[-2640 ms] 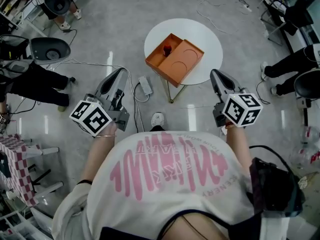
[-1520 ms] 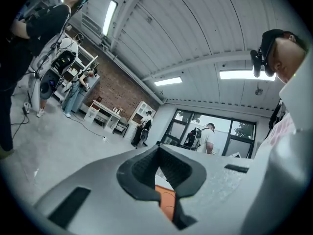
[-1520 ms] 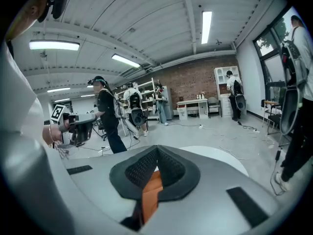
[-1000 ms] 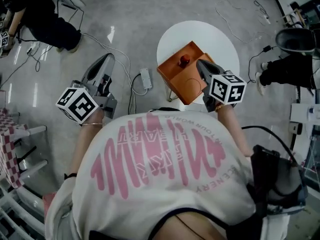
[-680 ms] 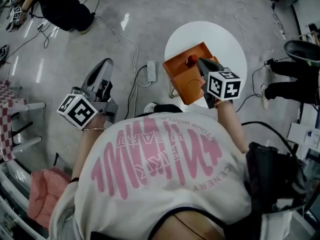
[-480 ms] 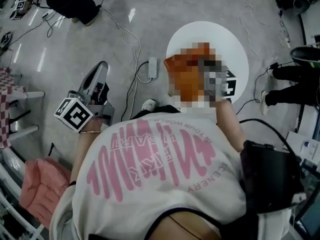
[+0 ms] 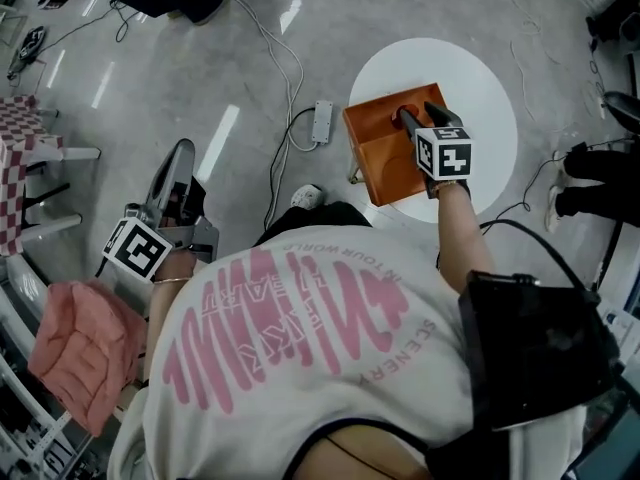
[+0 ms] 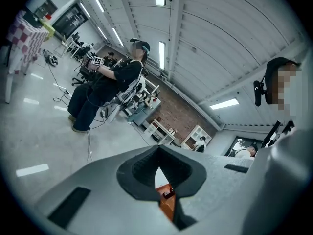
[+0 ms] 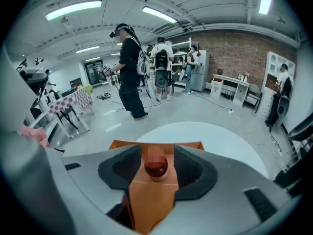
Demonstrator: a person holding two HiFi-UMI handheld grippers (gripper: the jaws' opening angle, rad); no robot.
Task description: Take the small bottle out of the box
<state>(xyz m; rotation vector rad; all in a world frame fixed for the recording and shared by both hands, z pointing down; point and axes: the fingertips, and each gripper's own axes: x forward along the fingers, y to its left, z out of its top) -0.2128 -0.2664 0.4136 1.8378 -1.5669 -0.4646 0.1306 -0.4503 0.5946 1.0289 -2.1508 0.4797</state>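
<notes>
Right claw (image 7: 408,118) has just been opening its jaws and has come down over the box (image 7: 378,168). It stands wide, the bottle (image 9: 156,168) between its pads, untouched, still in the box. Closing looks next. Left claw (image 7: 180,158) hangs closed, well off the table (image 7: 485,88).

Top of the small bottle (image 9: 157,169) blurred; in the head view, all of it behind the right gripper (image 7: 415,116)

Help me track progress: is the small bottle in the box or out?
In. The small bottle sits inside the box; the right tongs' just-opened jaws flank it, not gripping.
</notes>
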